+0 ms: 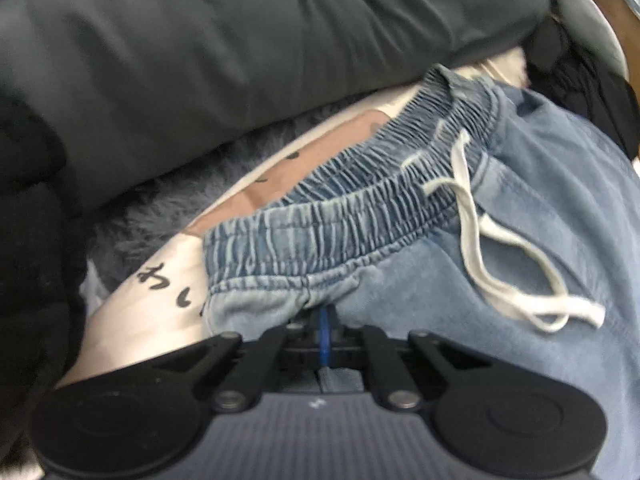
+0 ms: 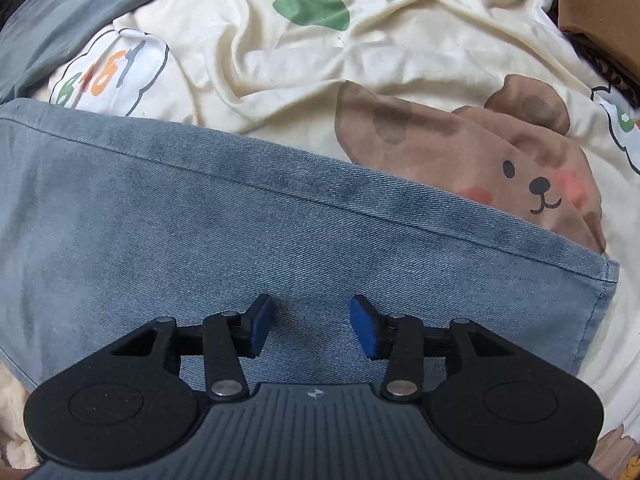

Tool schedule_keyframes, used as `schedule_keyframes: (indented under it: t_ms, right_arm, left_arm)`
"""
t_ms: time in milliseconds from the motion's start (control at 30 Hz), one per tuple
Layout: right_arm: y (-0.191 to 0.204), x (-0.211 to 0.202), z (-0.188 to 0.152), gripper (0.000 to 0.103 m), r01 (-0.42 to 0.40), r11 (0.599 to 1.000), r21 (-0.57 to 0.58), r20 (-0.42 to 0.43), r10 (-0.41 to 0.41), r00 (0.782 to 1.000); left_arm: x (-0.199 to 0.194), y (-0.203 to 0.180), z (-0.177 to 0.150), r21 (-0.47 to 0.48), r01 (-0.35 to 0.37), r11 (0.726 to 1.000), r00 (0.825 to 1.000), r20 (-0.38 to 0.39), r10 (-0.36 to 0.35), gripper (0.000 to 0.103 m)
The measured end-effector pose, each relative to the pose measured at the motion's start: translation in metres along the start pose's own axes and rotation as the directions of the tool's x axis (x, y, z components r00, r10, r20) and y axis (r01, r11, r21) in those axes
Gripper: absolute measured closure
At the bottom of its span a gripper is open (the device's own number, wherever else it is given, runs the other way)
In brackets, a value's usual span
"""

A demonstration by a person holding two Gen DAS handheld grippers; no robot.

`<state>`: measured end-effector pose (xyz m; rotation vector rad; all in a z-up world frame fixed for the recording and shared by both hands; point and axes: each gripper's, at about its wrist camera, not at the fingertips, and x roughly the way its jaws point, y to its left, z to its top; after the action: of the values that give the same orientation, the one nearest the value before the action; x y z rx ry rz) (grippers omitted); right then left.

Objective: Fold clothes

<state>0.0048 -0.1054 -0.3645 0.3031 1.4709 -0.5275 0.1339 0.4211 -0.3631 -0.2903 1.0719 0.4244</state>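
Pinching a fold of denim just below the waistband, the left gripper [image 1: 325,330] has its two blue pads pressed together on one pair of light blue jeans [image 1: 540,208]. The gathered elastic waistband [image 1: 340,208] runs from near left to far right, and one white drawstring [image 1: 496,256] trails over the denim to the right. Beyond the waistband lie a cream printed bed sheet [image 1: 160,308] and one grey pillow [image 1: 240,60]. The right gripper [image 2: 311,326] hovers level over a flat jeans leg [image 2: 200,220], its two blue pads [image 2: 366,330] spread apart and holding nothing. Farther off, the bed sheet shows one brown bear print [image 2: 500,160] and two green patches [image 2: 312,4].
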Motion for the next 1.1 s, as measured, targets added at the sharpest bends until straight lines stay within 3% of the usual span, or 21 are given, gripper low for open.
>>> schedule_keyframes:
  t_ms: [67, 300, 433, 633, 900, 1100]
  right_arm:
    - [0.002, -0.004, 0.000, 0.053, 0.002, 1.000, -0.001, 0.006, -0.002, 1.000]
    - [0.015, -0.026, 0.015, 0.053, -0.035, 0.999, 0.005, 0.073, 0.035, 0.997]
    - [0.023, -0.033, 0.022, 0.053, -0.051, 0.999, -0.015, 0.096, 0.053, 0.994]
    - [0.030, -0.040, 0.038, 0.053, -0.074, 0.997, -0.015, 0.135, 0.075, 0.988]
    - [0.052, -0.042, 0.070, 0.053, -0.111, 0.994, -0.017, 0.193, 0.112, 0.975]
    - [0.066, -0.042, 0.099, 0.053, -0.124, 0.992, -0.032, 0.244, 0.128, 0.961]
  left_arm:
    - [-0.011, 0.001, 0.003, -0.054, -0.005, 0.999, 1.000, -0.007, 0.004, 0.099]
    - [-0.036, -0.033, 0.016, 0.031, 0.072, 0.997, 0.995, 0.065, -0.074, 0.095]
    - [-0.037, -0.057, 0.027, 0.068, 0.144, 0.987, 0.983, 0.103, -0.151, 0.088]
    - [-0.021, -0.101, 0.055, 0.156, 0.208, 0.965, 0.965, 0.126, -0.229, 0.087]
    - [0.000, -0.145, 0.080, 0.190, 0.264, 0.945, 0.951, 0.112, -0.288, 0.087]
    - [0.027, -0.179, 0.081, 0.278, 0.299, 0.913, 0.944, 0.052, -0.326, 0.086]
